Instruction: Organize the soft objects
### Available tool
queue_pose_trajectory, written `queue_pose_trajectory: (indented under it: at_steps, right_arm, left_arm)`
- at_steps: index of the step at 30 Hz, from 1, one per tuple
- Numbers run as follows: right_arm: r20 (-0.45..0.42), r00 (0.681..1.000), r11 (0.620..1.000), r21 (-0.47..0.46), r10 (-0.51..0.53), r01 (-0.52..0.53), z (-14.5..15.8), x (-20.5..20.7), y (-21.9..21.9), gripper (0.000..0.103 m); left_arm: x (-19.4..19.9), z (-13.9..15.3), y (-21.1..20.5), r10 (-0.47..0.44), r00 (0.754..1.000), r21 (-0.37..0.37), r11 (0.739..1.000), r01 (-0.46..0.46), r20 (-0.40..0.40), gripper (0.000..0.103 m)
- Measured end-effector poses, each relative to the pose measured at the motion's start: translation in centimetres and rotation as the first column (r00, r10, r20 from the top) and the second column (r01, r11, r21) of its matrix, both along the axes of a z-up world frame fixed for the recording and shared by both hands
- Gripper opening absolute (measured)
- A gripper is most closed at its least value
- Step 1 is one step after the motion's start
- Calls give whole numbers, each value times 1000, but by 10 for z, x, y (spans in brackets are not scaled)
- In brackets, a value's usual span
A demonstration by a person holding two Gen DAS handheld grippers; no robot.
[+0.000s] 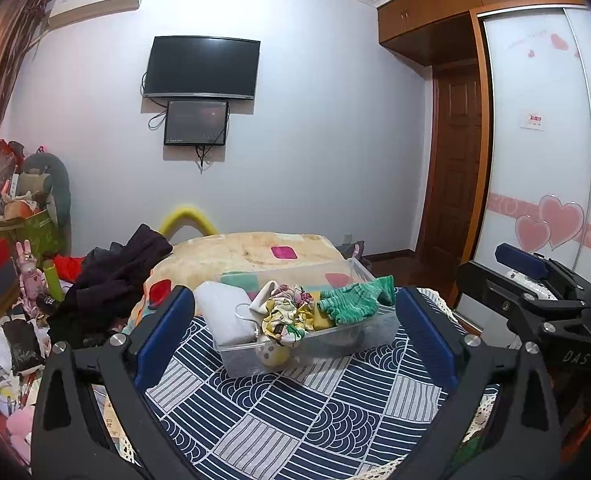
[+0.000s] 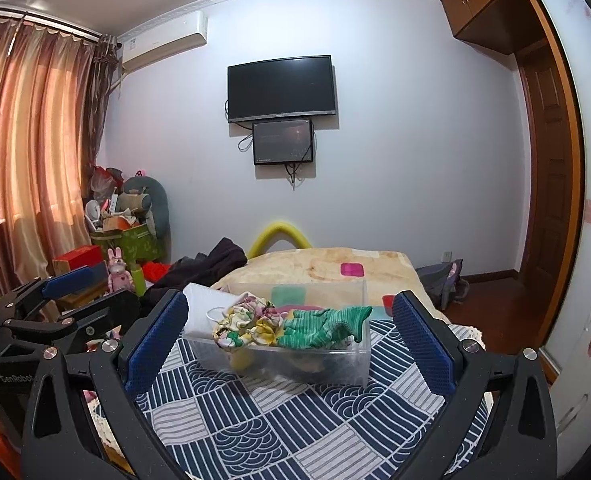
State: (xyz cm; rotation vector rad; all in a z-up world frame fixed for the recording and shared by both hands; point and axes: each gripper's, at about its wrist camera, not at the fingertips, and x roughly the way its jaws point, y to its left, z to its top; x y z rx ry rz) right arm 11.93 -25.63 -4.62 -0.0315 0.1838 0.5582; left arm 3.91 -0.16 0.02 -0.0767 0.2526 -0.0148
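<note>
A clear plastic bin [image 1: 255, 354] [image 2: 335, 364] stands on a blue and white patterned cloth [image 1: 295, 420] [image 2: 295, 420]. In it lie a white folded cloth [image 1: 223, 312] [image 2: 205, 308], a floral yellow and pink cloth [image 1: 285, 312] [image 2: 247, 320] and green striped socks [image 1: 353, 298] [image 2: 323, 326]. My left gripper [image 1: 295, 328] is open and empty, its blue pads on either side of the bin, short of it. My right gripper [image 2: 291, 332] is open and empty too, in front of the bin. The right gripper shows at the right in the left wrist view [image 1: 535, 280]; the left one shows at the left in the right wrist view [image 2: 55, 300].
A bed with a beige blanket [image 1: 255, 252] [image 2: 335, 264] lies behind the bin. Dark clothes [image 1: 111, 276] [image 2: 203, 268] are heaped at its left. Toys and boxes [image 1: 23, 240] [image 2: 115, 240] clutter the left side. A wardrobe [image 1: 535, 160] and a door [image 2: 543, 168] stand at the right.
</note>
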Motion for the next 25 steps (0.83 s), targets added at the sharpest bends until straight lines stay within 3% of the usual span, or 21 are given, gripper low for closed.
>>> queue_pose_trajectory:
  at_steps: [25]
  right_arm:
    - [-4, 1000, 1000, 3, 0, 0, -1, 0, -1, 102]
  left_arm:
    - [-2, 2, 0, -8, 1000, -15, 1000, 9, 10, 102]
